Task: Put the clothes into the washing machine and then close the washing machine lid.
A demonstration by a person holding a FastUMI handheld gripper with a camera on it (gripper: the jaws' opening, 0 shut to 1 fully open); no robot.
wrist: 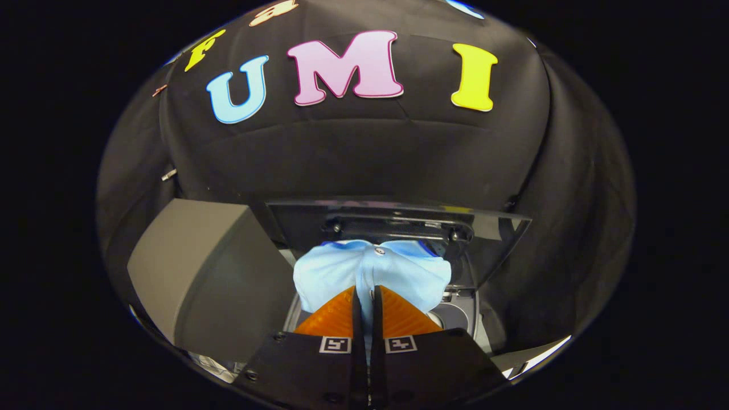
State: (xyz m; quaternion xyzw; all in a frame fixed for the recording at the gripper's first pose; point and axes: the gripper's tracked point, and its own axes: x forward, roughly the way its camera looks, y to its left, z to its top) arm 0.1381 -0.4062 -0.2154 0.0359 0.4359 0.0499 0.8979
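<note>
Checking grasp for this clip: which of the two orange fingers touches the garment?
Both: the hand-held gripper has the light blue shirt pinched between its orange fingers, above the open washing machine.

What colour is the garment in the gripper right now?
Light blue, plain, with darker blue collar trim; the garment is pinched between the gripper fingers, clearest in the gripper view.

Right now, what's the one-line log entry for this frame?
phase: carrying | gripper: shut on shirt | shirt: light blue, bunched, over washer opening | lid: raised open | not yet released
</note>
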